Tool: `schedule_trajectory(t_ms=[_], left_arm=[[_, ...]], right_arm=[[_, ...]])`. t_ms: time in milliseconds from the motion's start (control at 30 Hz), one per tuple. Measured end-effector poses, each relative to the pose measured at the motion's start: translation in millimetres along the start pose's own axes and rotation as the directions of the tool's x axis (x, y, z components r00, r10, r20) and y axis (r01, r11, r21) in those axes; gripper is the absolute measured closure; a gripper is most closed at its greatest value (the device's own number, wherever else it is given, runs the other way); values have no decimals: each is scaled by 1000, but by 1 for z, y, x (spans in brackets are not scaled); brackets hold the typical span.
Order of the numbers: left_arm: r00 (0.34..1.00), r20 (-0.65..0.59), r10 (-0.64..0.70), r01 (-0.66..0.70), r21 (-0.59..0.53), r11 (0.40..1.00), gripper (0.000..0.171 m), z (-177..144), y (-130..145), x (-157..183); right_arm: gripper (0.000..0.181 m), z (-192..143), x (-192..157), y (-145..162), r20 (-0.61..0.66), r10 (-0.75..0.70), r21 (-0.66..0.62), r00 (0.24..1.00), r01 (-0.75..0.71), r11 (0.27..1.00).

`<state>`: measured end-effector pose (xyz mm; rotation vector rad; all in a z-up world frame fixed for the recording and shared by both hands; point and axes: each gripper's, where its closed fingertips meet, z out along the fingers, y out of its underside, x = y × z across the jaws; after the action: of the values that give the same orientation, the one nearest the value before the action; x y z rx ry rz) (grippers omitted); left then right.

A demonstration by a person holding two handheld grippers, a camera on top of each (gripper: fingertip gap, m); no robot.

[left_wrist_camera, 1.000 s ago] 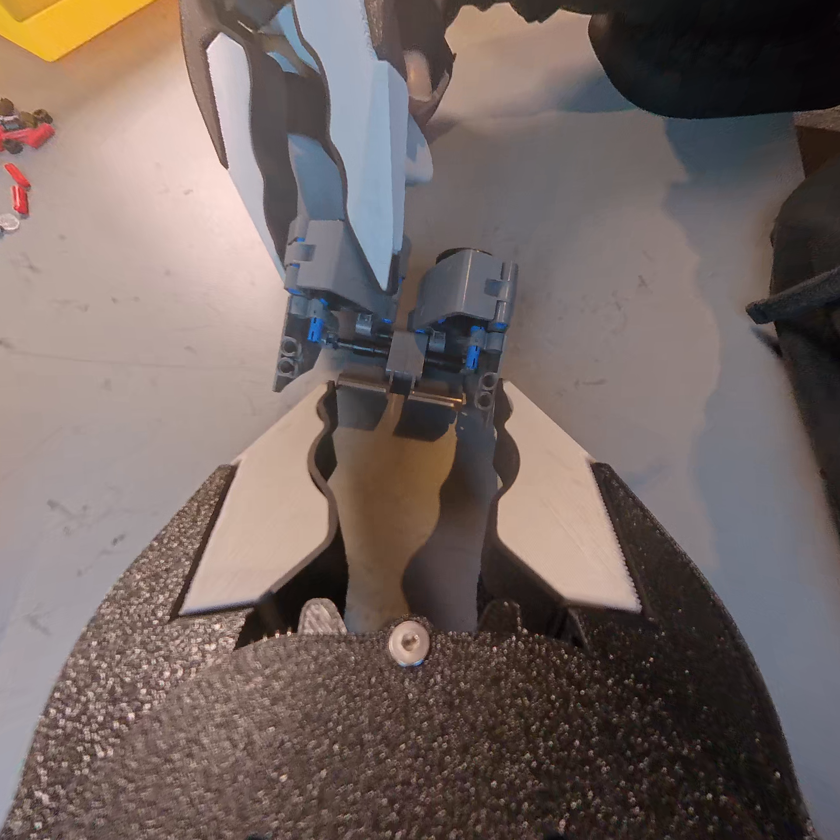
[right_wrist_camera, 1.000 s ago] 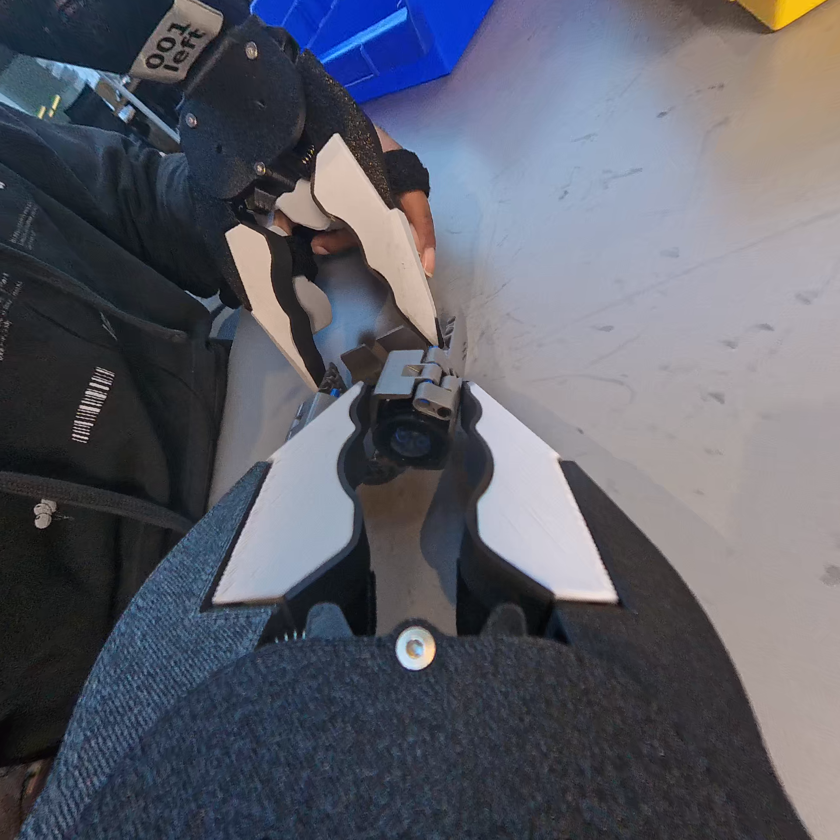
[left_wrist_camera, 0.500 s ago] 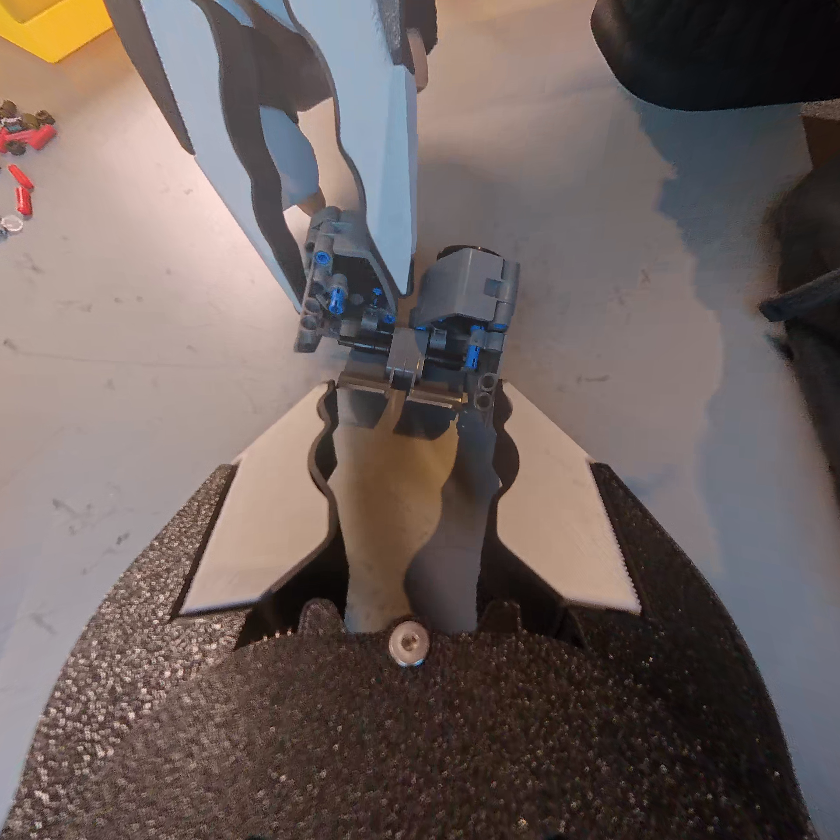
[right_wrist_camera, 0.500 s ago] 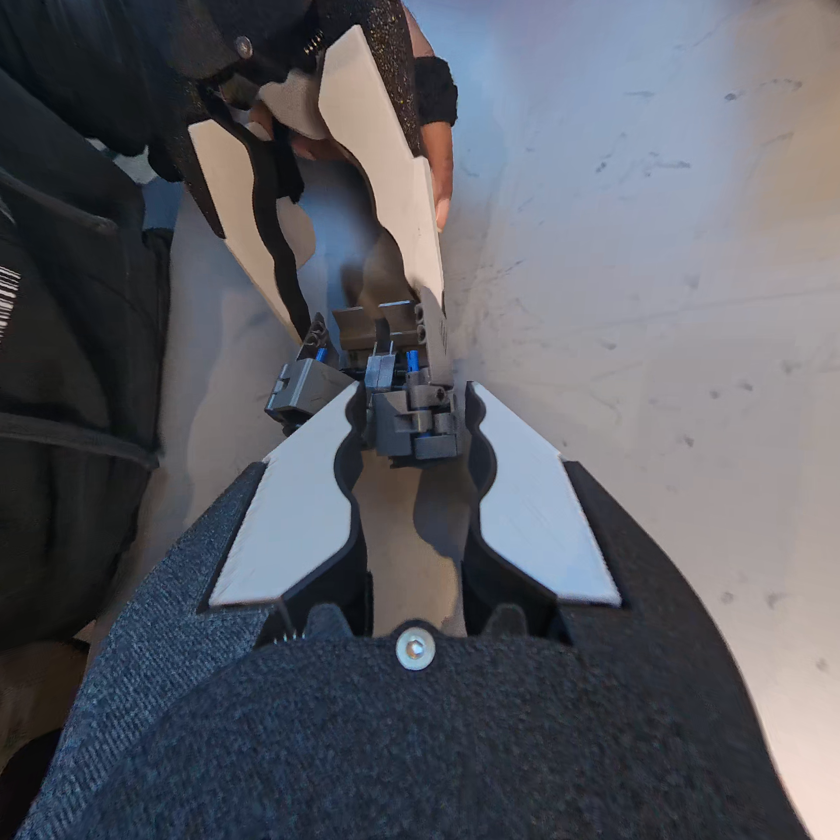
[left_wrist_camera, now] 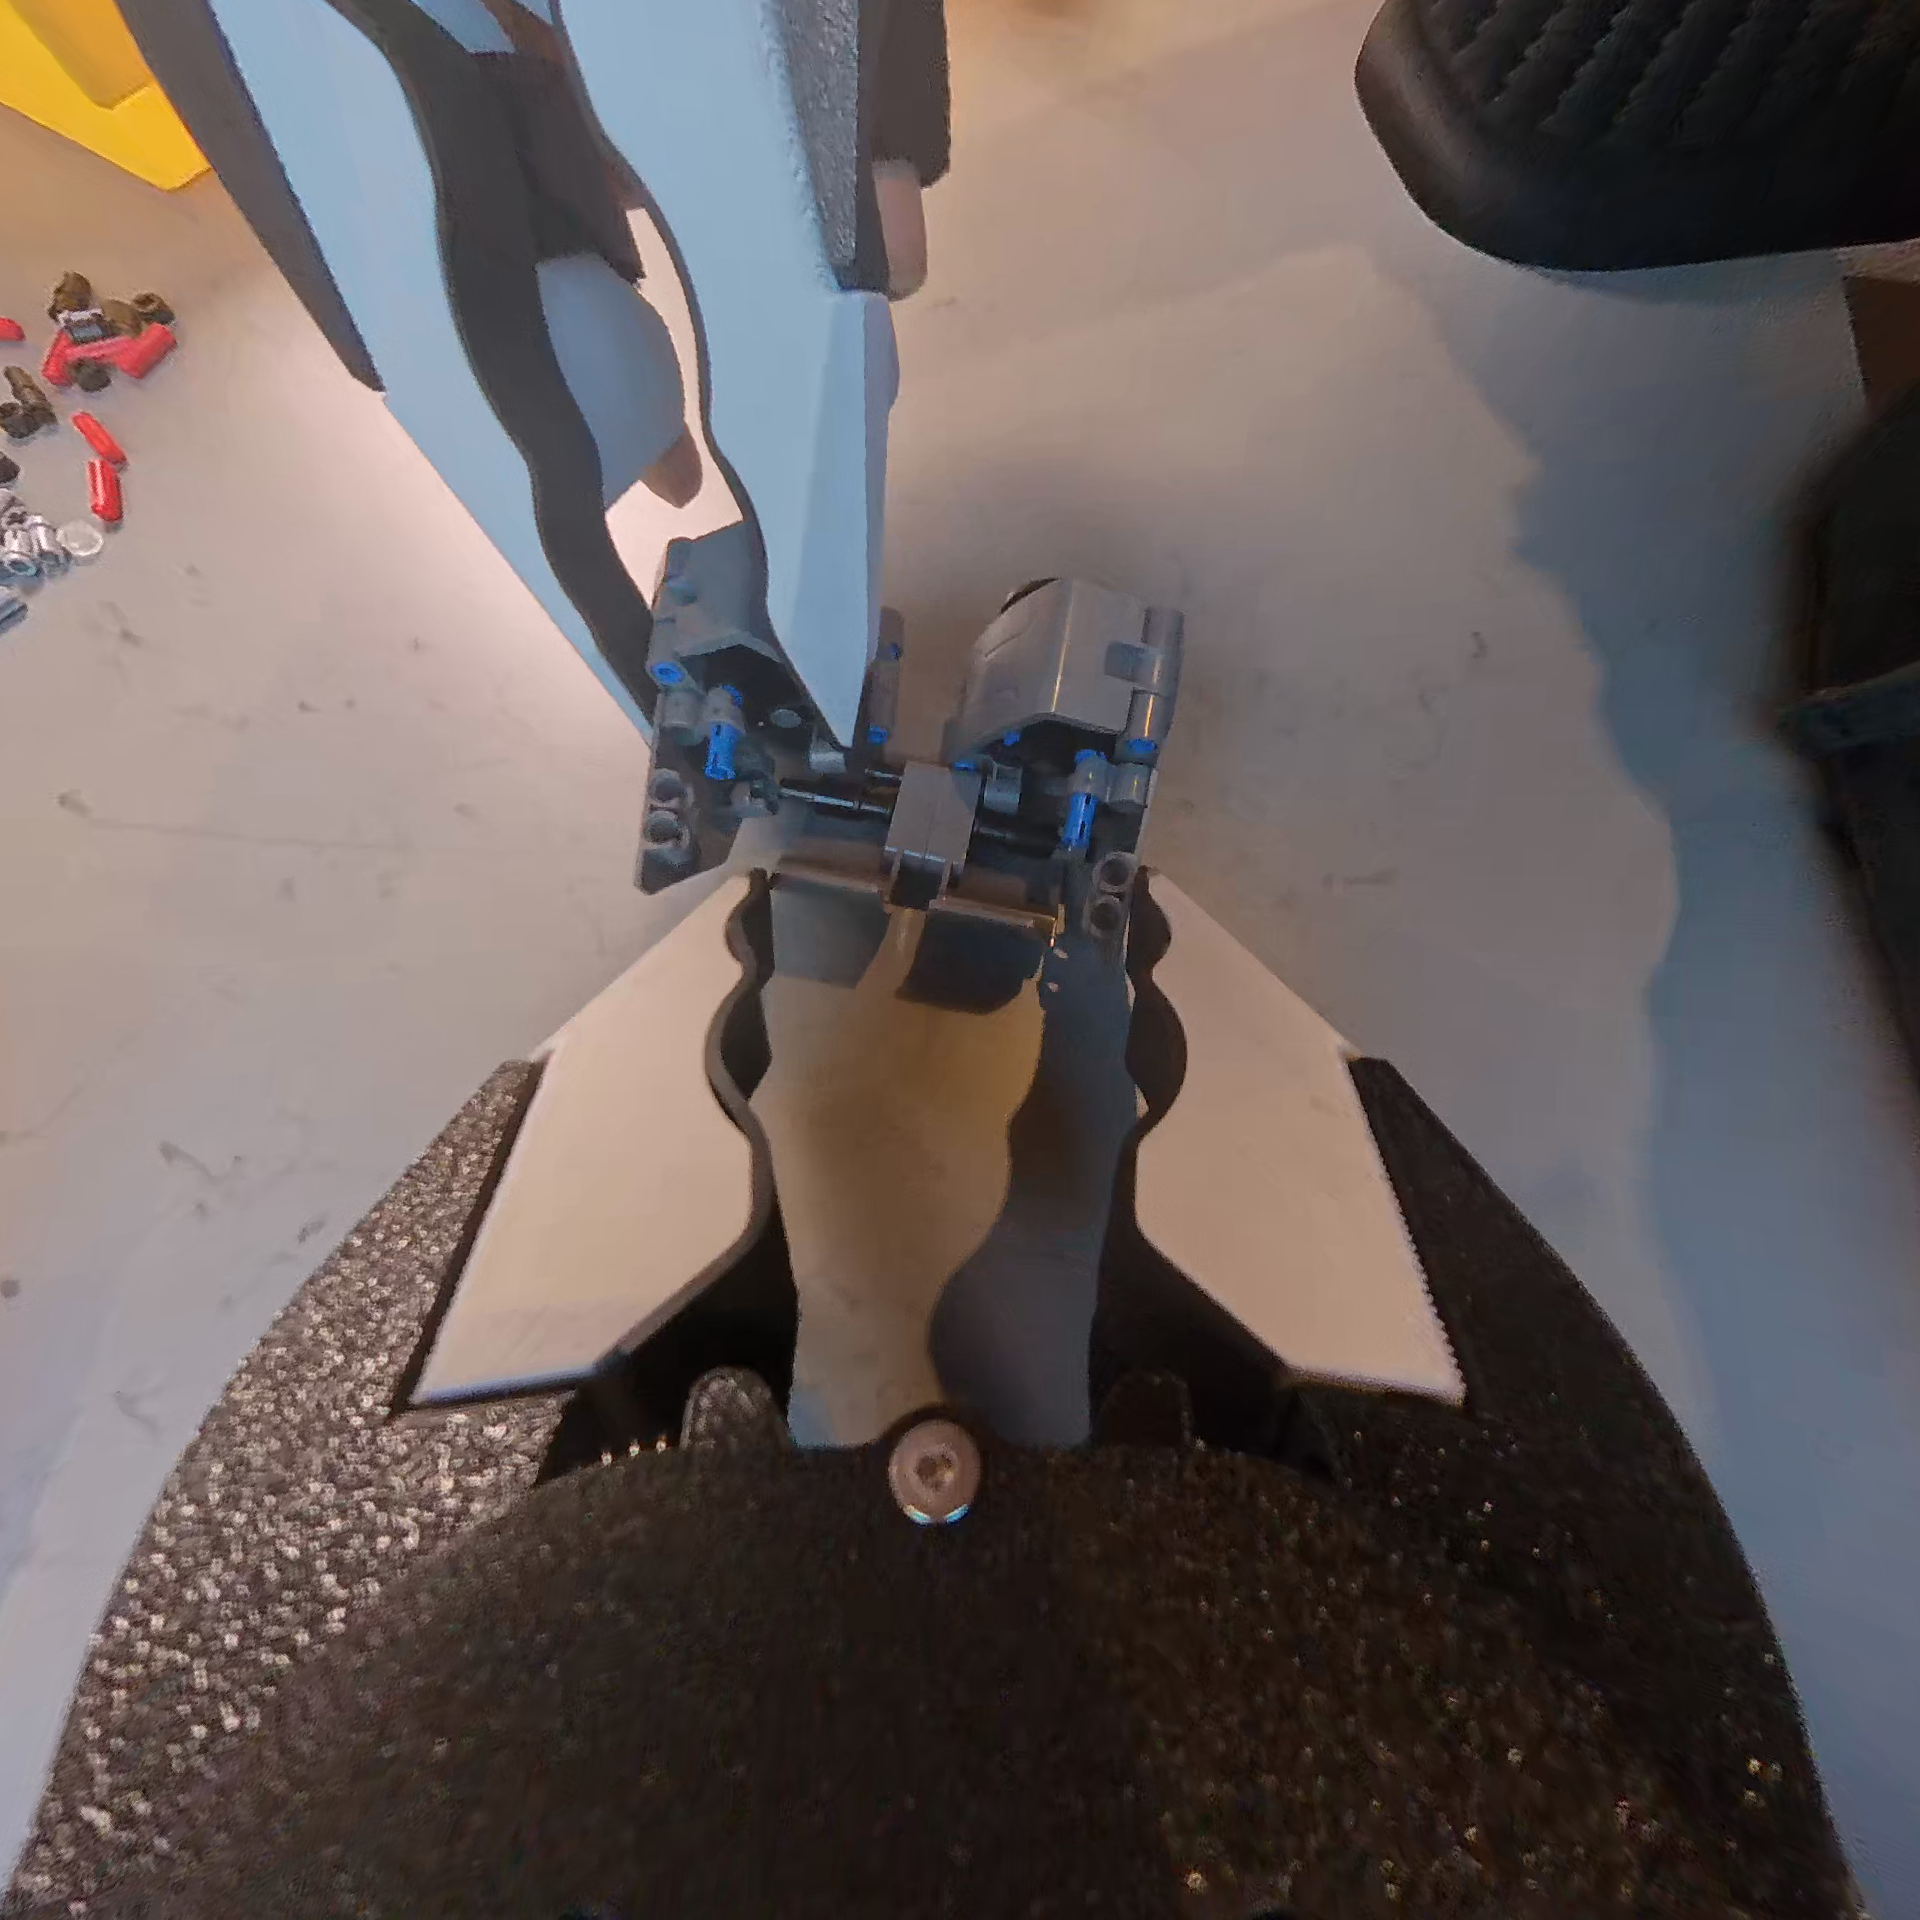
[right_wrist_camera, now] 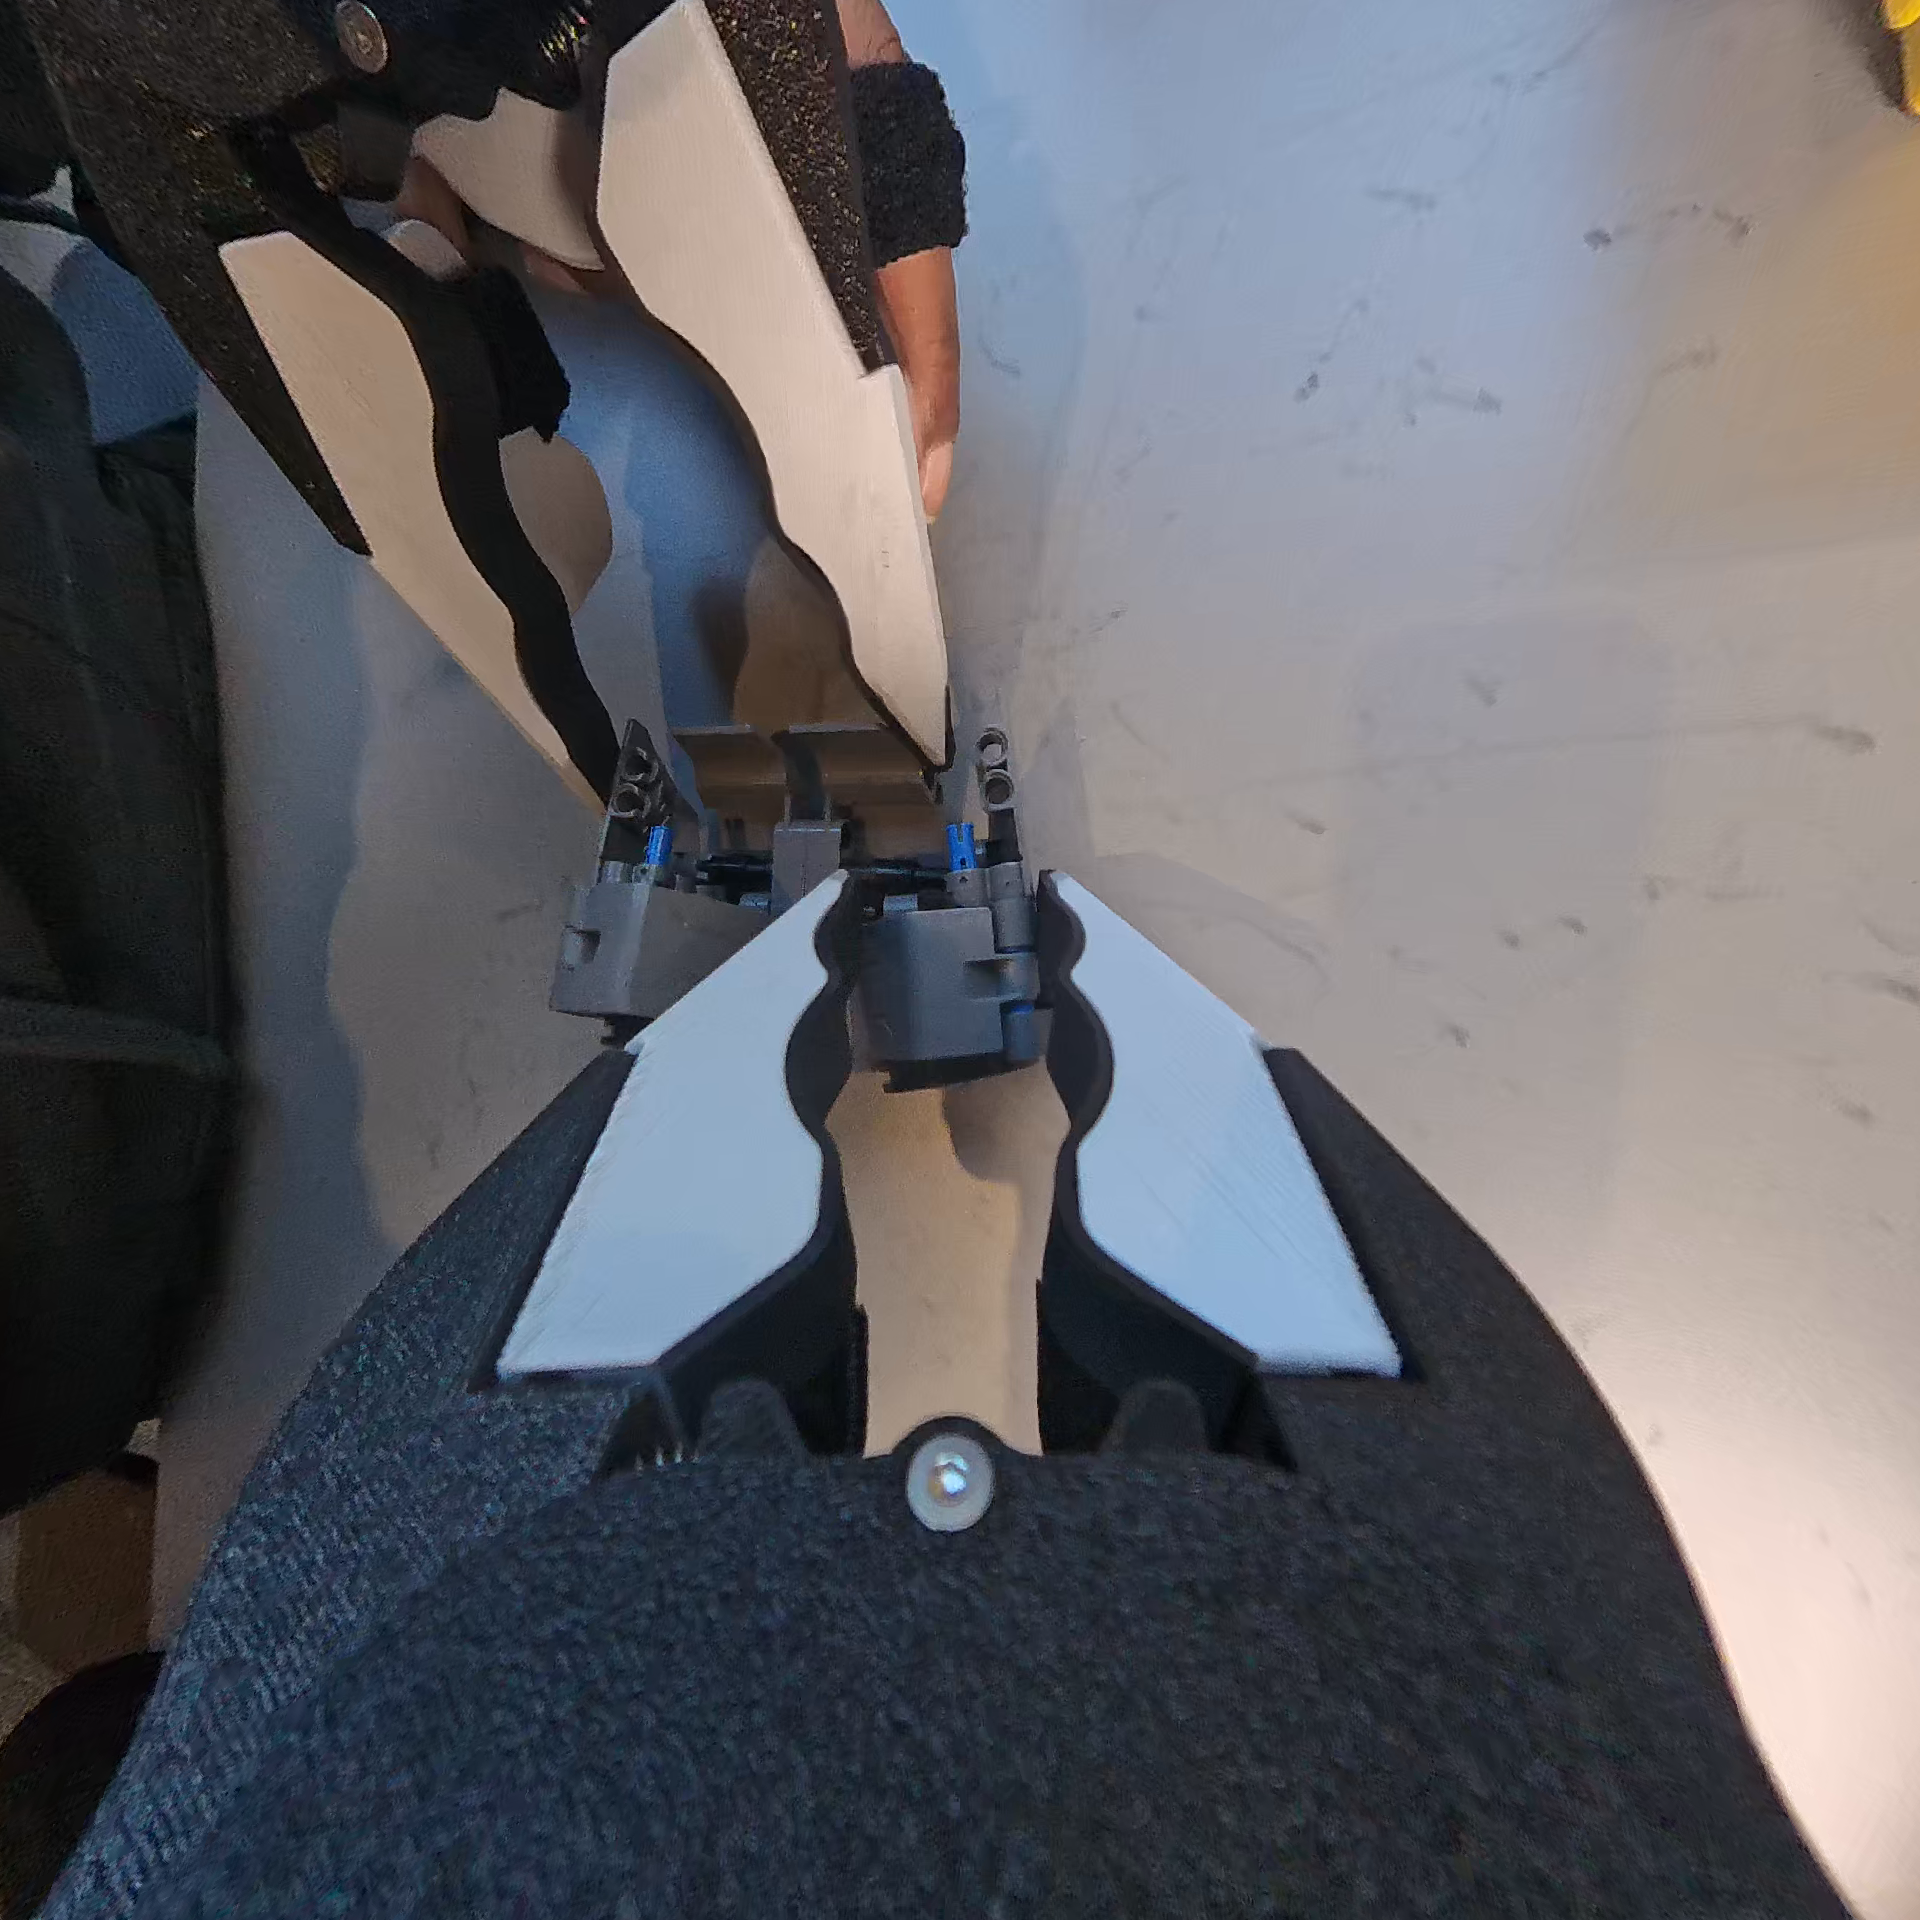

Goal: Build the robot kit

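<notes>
two handheld grippers meeting over a grey building-brick assembly (left_wrist_camera: 914,790) with blue pins, resting on a pale scuffed desk (left_wrist_camera: 312,935). left gripper (left_wrist_camera: 940,899) clenched on the near edge of the assembly, fingers (left_wrist_camera: 613,1174) touching its grey hinge plates. right gripper (right_wrist_camera: 940,904) clamped around one grey block at the assembly's far end, fingers (right_wrist_camera: 717,1132) pressing either side. (second grey block beside it, outside the grip.) loose red and black brick pieces (left_wrist_camera: 94,353) well apart at the left edge, near a yellow bin (left_wrist_camera: 94,104). dark bag (right_wrist_camera: 94,831) beside the desk.
</notes>
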<state>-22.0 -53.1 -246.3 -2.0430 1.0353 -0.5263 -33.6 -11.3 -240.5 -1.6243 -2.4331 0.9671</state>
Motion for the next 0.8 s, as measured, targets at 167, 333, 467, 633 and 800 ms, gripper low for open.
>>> schedule_trajectory(t_ms=[167,333,467,633,800], left_arm=[[1000,18,16,-16,6,1000,103,0,-2,-1],[999,40,25,-26,14,1000,104,0,-4,-3],[999,35,-5,5,12,1000,104,1,-4,-3],[999,0,-42,42,9,999,105,4,-3,0],[998,-4,-70,70,17,997,104,4,-4,0]], right_arm=[[150,-3,4,3,-46,96,-10,994,-97,995],[151,-4,2,5,-79,150,6,986,-150,989],[151,-4,2,5,-90,164,17,982,-163,986],[152,-4,0,4,-34,228,84,973,-224,971],[152,-6,3,5,66,350,178,935,-356,917]])
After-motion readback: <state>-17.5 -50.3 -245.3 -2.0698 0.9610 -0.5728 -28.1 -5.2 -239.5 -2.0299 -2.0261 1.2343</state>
